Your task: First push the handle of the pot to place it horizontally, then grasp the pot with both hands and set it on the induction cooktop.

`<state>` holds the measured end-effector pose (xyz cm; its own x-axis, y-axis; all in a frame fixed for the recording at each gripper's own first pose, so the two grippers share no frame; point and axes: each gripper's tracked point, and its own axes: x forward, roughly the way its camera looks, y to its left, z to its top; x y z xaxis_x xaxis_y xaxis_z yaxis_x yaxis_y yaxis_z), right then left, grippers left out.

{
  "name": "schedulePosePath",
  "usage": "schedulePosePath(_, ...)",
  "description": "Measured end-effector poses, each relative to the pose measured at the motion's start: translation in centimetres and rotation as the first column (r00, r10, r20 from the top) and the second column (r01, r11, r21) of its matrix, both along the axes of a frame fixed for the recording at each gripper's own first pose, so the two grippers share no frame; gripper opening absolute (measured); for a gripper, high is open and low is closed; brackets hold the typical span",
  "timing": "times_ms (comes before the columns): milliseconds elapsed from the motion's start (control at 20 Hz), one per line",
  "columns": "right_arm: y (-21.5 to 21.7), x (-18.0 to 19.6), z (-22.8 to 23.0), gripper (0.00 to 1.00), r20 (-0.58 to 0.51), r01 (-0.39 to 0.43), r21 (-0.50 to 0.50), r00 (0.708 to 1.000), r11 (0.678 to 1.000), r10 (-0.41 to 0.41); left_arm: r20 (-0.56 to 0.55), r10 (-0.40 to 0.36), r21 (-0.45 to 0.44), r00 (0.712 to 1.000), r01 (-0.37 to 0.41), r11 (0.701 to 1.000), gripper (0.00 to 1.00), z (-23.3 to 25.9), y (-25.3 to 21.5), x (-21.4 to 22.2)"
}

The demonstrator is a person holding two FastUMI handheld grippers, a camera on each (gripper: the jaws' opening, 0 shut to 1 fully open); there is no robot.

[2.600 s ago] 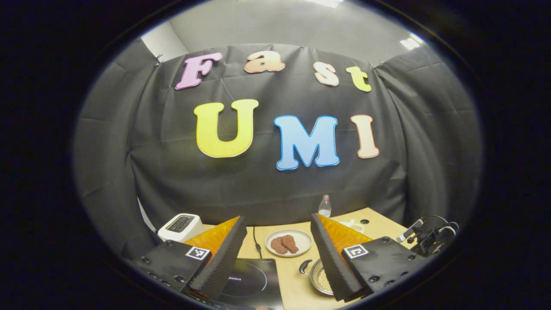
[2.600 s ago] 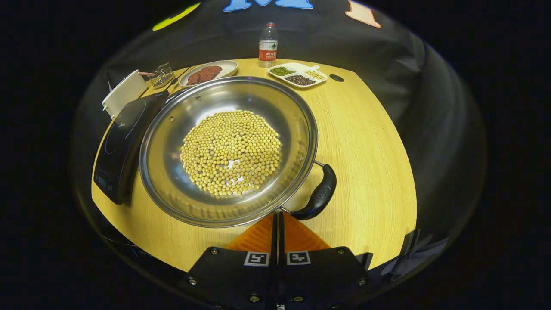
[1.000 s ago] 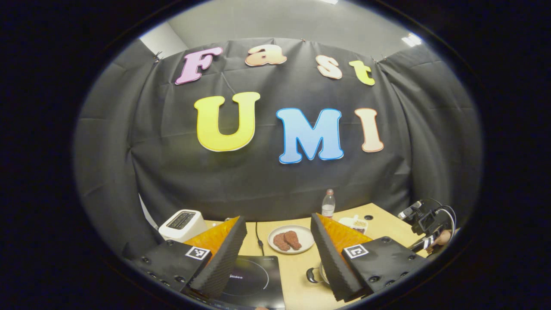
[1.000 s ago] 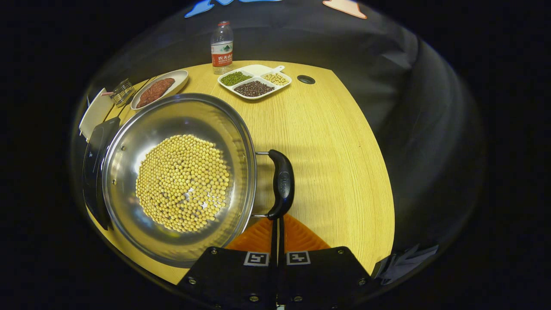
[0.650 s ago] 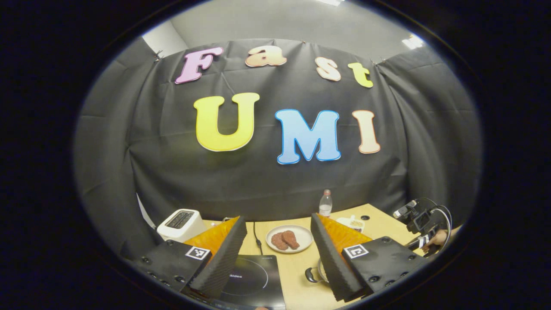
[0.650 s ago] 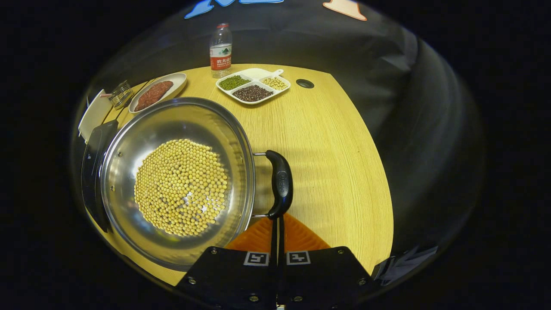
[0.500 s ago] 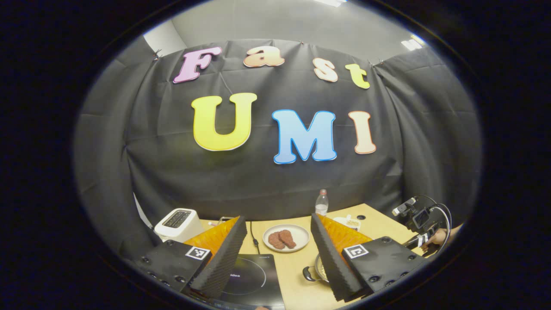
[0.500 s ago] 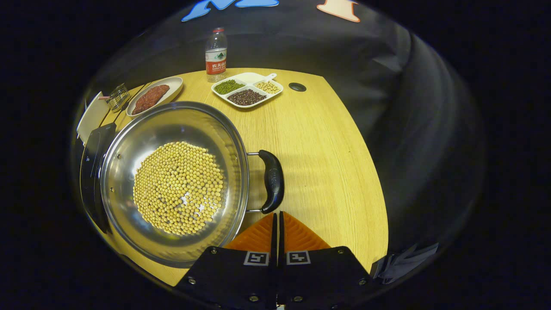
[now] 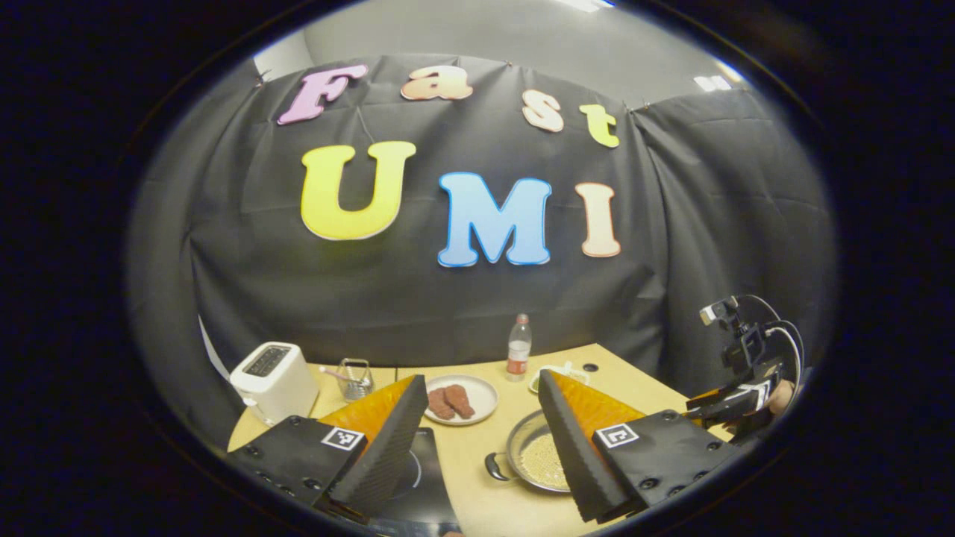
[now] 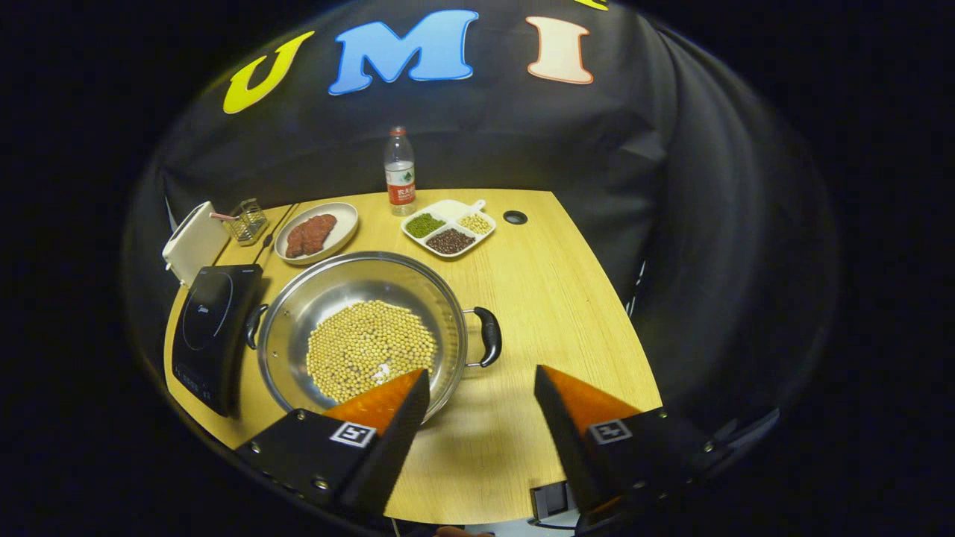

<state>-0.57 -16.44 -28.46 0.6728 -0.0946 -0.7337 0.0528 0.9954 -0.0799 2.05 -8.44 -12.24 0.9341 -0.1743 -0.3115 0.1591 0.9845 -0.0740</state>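
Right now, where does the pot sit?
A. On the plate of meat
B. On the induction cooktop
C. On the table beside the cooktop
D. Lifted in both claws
C: the pot rests on the table next to the induction cooktop, with both claws open and off it.

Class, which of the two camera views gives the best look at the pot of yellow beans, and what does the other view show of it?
The right gripper view: it looks down on the whole pot, with its rim, beans and both handles clear. The left gripper view shows the pot small and low, partly hidden behind that gripper's own finger.
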Motion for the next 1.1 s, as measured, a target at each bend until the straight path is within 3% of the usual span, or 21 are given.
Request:
schedulePosePath(50,-0.1,0.1,0.1,0.92,0.01,-0.015,-0.004,1.0,1.0,0.015,-0.043,-0.002,-0.019,0.999,0.001,1.0,0.97,-1.4,-0.7,0.2)
schedulePosePath(250,0.1,0.6,-1.1,0.88,0.011,-0.057,0.021,0.998,0.998,0.056,-0.208,-0.011,-0.062,0.978,-0.002,0.998,0.99,-7.2,-3.4,0.5)
schedulePosePath(300,-0.1,0.8,-1.5,0.88,0.007,-0.065,0.028,0.998,0.997,0.065,-0.258,-0.014,-0.055,0.966,0.0,0.998,0.96,-8.9,-3.8,0.5)
schedulePosePath(500,-1.1,2.4,-3.4,0.88,-0.017,-0.1,0.024,0.995,0.995,0.101,-0.423,0.012,-0.024,0.906,-0.025,0.999,0.98,-16.1,-5.0,0.0)
schedulePosePath(900,-1.7,5.2,-6.9,0.88,-0.074,-0.14,0.058,0.987,0.989,0.144,-0.578,0.069,0.061,0.813,-0.042,0.997,0.96,-24.9,-3.8,1.6)
schedulePosePath(1100,-2.1,6.5,-8.4,0.88,-0.106,-0.135,0.071,0.984,0.988,0.142,-0.618,0.098,0.067,0.78,-0.071,0.995,0.96,-28.0,-3.3,2.7)
